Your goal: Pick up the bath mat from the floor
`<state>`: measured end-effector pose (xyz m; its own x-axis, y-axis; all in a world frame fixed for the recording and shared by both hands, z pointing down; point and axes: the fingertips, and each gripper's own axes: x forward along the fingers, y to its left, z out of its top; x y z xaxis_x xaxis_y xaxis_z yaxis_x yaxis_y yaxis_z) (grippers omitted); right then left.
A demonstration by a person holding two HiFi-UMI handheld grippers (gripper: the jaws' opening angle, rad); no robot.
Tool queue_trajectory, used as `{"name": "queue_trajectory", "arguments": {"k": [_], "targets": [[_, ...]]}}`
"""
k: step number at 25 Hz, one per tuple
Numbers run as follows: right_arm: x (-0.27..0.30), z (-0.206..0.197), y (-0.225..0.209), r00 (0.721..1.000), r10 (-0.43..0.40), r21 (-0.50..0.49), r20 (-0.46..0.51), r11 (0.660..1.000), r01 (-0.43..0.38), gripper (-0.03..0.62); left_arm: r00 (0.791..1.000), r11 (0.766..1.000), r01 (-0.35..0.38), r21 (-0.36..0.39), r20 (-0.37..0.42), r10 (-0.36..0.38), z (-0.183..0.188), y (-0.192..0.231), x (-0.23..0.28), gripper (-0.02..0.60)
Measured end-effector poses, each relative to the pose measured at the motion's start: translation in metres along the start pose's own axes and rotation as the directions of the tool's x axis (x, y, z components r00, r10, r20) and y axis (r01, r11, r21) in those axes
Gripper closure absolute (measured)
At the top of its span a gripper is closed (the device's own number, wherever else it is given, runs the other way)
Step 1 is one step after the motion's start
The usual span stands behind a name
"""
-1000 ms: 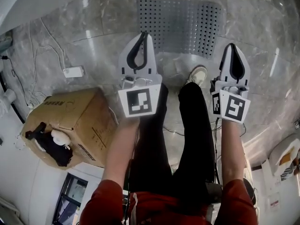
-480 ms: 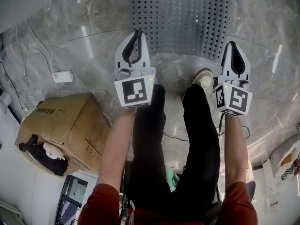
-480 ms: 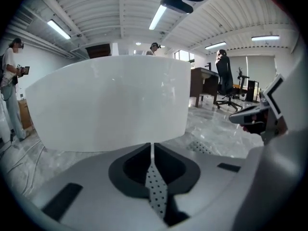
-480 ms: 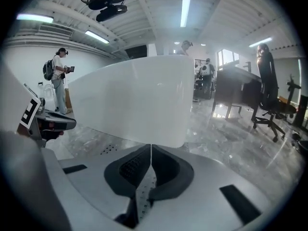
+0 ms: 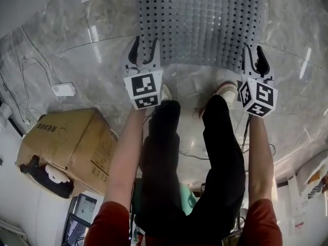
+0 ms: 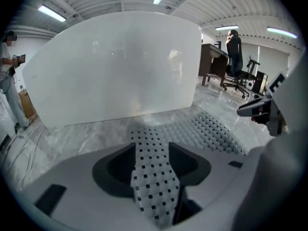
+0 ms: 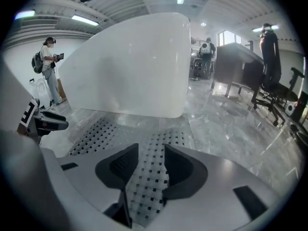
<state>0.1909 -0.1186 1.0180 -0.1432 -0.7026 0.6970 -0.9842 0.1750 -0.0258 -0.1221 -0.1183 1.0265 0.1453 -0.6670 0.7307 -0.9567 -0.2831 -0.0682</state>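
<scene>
My left gripper (image 5: 144,47) & right gripper (image 5: 254,53) have dropped to the near edge of the bath mat (image 5: 205,19), flat on the floor (image 5: 77,50) at 12 o'clock, jaws just opened, nothing pinched yet, so grip's next.

The left hand-held gripper (image 6: 151,148) has just opened its jaws; the bath mat (image 6: 211,129) shows between them, white tub (image 6: 115,66) beyond it.

The floor (image 5: 77,50) is polished grey marble-look stone, super glossy, with lights mirrored all over it. The bath mat (image 5: 200,24) looks like matt grey rubber or soft plastic, full of little square holes. The tub (image 6: 115,66) is smooth white with a mild sheen. The box (image 5: 66,142) is plain matt brown cardboard.
</scene>
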Motion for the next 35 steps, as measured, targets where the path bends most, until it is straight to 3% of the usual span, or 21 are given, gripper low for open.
{"name": "queue_trajectory", "arguments": {"k": [3, 8, 18, 24, 28, 31, 35], "targets": [[0.021, -0.027, -0.012, 0.997, -0.018, 0.010, -0.077, 1.000, 0.019, 0.359, 0.996, 0.999, 0.009, -0.033, -0.089, -0.012, -0.027, 0.003, 0.024, 0.325], [0.053, -0.068, -0.030, 0.979, -0.038, 0.045, -0.201, 0.998, 0.048, 0.300, 0.982, 0.994, -0.029, -0.106, -0.187, 0.009, -0.061, 0.015, 0.058, 0.248], [0.090, -0.121, -0.051, 0.945, -0.042, 0.066, -0.325, 0.996, 0.067, 0.255, 0.944, 0.987, -0.047, -0.156, -0.330, -0.007, -0.116, 0.022, 0.097, 0.224], [0.100, -0.136, -0.056, 0.931, -0.032, 0.108, -0.363, 0.991, 0.076, 0.253, 0.937, 0.987, -0.044, -0.157, -0.350, -0.014, -0.123, 0.023, 0.104, 0.224], [0.100, -0.133, -0.057, 0.936, -0.042, 0.101, -0.349, 0.991, 0.082, 0.259, 0.938, 0.985, -0.049, -0.164, -0.346, -0.011, -0.121, 0.025, 0.103, 0.224], [0.097, -0.130, -0.052, 0.940, -0.032, 0.109, -0.341, 0.991, 0.074, 0.318, 0.933, 0.982, -0.057, -0.179, -0.360, -0.011, -0.120, 0.027, 0.100, 0.278], [0.091, -0.122, -0.041, 0.946, -0.023, 0.118, -0.324, 0.991, 0.065, 0.387, 0.923, 0.980, -0.060, -0.190, -0.386, -0.018, -0.115, 0.023, 0.094, 0.304]]}}
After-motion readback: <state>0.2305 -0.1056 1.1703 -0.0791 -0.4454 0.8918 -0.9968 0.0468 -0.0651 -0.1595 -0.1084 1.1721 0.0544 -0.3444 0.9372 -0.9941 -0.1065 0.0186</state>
